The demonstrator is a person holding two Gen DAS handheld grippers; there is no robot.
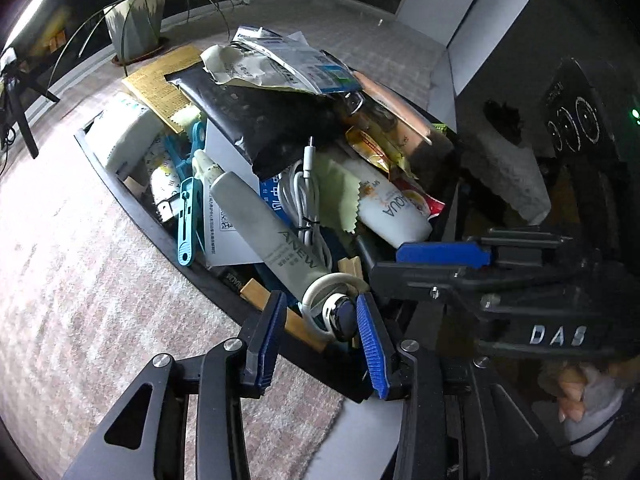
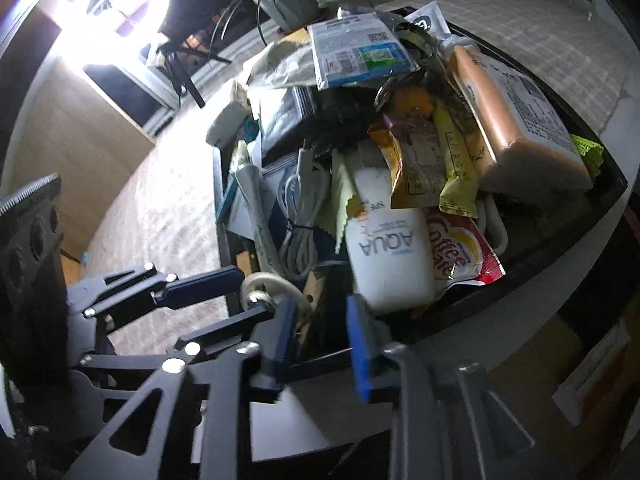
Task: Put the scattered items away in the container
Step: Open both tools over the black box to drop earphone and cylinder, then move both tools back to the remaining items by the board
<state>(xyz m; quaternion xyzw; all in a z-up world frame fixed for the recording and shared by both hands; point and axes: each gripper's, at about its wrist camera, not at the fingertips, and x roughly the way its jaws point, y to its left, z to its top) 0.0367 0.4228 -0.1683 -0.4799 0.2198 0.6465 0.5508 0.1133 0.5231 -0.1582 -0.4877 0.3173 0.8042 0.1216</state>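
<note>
the left tool (image 1: 320,334) sits nearest, its ribbed blue pads standing a little apart at either side of the dark rounded cap of a grey tube (image 1: 268,224) marked anew; the pads look just clear of the cap, not pressing it. a white cable loop (image 1: 332,284) curls round that cap end. the tube lies slanted in the container (image 1: 132,196), a shallow black tray with a thin raised rim, heaped full on the desk (image 1: 80,280).

beside the tube lies a coiled white usb cable (image 1: 304,200) with a tie, a pale green cloth (image 1: 340,196) with pinked zigzag edges, and a smooth white tube (image 2: 388,256) printed aqua. a red glossy sachet (image 2: 460,256) lies against it. further in are a crinkled black foil bag (image 1: 264,128), a teal plastic clip (image 1: 188,216), wooden pegs (image 1: 256,292), a flat blue-and-white packet (image 2: 360,52) and a peach-coloured wrapped block (image 2: 516,120).

the right tool (image 2: 324,336) hovers over the near rim of the tray, its smooth blue pads parted with nothing between them.

the desk wears a pale woven covering. a potted plant (image 1: 140,20) with thin arching leaves stands beyond the tray.
</note>
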